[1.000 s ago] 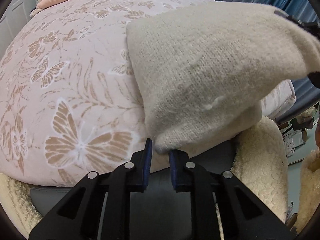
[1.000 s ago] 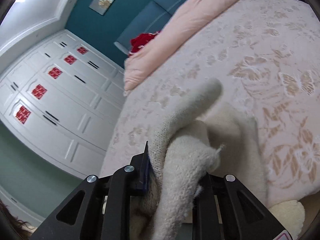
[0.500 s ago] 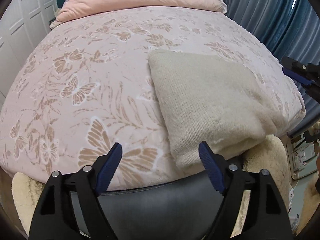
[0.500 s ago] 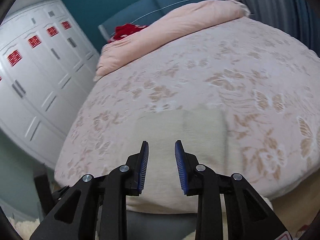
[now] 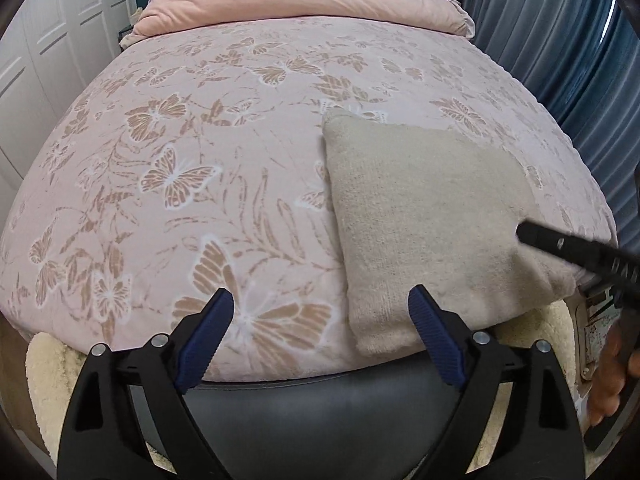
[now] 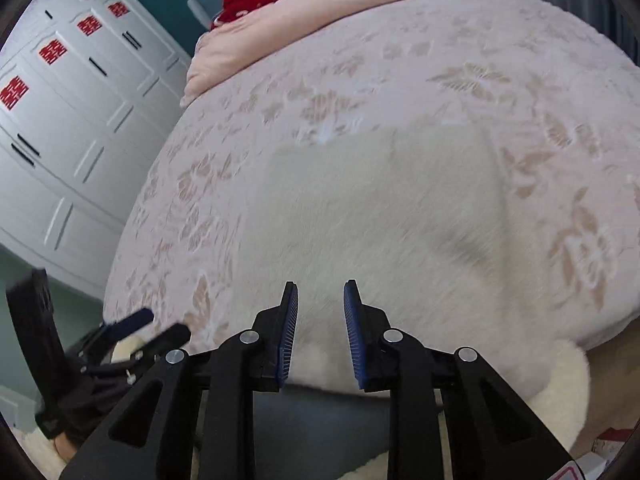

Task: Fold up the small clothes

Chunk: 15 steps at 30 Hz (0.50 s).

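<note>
On the near right part of the bedspread (image 5: 224,152) lies the folded cream sweater (image 5: 424,216), long axis near-to-far, right of the wide-open, empty left gripper (image 5: 320,332) and directly ahead of the narrower-gapped, empty right gripper (image 6: 320,332), which looks nearer.

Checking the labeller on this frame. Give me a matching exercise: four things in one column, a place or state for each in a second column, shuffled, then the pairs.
Things
1. left tongs
2. right tongs
3. cream knit garment
4. pink duvet roll

Places or states
A. lying folded on the butterfly bedspread, near its front edge
B. open wide, empty, at the garment's near left corner
C. across the far end of the bed
D. open narrowly, empty, over the garment's near edge

Pairs: 1-B, 2-D, 3-A, 4-C
</note>
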Each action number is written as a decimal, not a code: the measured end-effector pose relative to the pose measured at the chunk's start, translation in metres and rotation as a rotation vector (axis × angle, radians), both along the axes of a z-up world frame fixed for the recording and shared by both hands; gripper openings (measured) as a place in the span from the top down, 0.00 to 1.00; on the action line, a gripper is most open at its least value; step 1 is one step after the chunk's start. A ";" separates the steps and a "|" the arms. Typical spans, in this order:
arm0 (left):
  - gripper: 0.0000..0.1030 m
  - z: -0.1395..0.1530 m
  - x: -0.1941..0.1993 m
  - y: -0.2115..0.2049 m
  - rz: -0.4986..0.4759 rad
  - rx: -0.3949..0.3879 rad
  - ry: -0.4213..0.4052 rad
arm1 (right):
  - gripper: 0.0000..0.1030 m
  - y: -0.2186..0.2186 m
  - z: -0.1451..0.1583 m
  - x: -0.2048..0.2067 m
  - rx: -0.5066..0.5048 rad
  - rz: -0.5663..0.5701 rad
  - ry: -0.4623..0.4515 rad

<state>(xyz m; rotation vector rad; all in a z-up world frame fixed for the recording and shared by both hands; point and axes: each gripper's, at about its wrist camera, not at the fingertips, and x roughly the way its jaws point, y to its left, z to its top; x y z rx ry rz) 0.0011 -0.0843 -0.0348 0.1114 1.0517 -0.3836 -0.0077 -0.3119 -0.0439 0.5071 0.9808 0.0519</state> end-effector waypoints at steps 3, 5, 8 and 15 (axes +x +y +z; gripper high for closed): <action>0.15 0.003 -0.007 -0.018 -0.057 0.019 -0.030 | 0.86 -0.027 -0.048 0.010 -0.087 -0.053 0.150; 0.15 0.002 -0.010 -0.028 -0.089 0.041 -0.039 | 0.86 -0.035 -0.072 0.004 -0.032 -0.071 0.178; 0.13 0.001 -0.013 -0.035 -0.117 0.064 -0.047 | 0.61 -0.042 -0.043 -0.007 0.041 -0.128 0.090; 0.13 -0.006 -0.013 -0.042 -0.114 0.074 -0.019 | 0.48 -0.064 -0.061 0.018 -0.009 -0.177 0.120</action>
